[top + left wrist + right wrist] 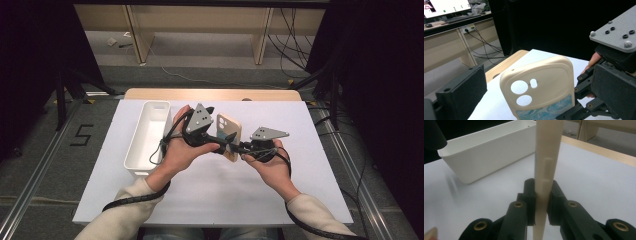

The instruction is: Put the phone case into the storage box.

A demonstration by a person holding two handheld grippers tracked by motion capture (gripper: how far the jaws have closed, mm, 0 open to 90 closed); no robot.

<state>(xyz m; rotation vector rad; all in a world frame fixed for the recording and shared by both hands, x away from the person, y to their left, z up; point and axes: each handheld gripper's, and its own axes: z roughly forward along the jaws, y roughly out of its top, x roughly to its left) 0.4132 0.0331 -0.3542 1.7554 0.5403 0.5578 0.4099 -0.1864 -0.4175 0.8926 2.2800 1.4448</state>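
Now only the right tongs (541,202) pinch the case (229,136) by one edge; left tongs (212,131) released beside the case, so the case may pivot and drop.

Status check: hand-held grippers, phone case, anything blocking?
Right hand-held gripper shut on phone case, held upright above the table. Left hand-held gripper open, jaws either side of the case. White bin off to the left, nothing blocking.

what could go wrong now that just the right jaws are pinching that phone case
The right gripper clamps only the lower edge of the phone case, which stands upright above the table; it could pivot or slip out and drop. The left gripper is open with its jaws either side of the case, so closing off-centre might knock it loose. The white bin sits close and could be bumped.
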